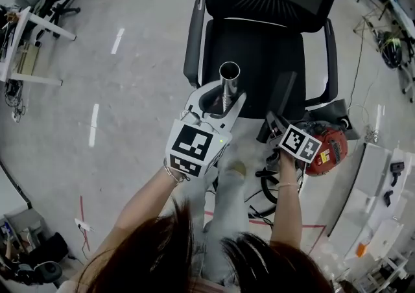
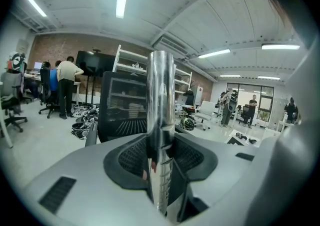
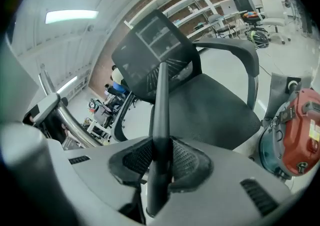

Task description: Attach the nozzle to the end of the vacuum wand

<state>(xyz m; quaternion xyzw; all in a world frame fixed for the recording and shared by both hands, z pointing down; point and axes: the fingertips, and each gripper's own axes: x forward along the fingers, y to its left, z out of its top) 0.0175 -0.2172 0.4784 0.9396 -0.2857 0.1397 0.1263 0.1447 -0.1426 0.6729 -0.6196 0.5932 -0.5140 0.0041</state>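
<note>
L tool (image 1: 224, 102) clamped on chrome wand (image 1: 229, 72) — R tool (image 3: 159, 162) gripping black nozzle (image 3: 161, 100), above chair (image 1: 259, 45).

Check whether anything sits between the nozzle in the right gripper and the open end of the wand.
Nothing visible does. The nozzle, clamped in the right gripper, and the wand, held in the left gripper, sit apart, side by side above the chair seat, with only open air between them.
</note>
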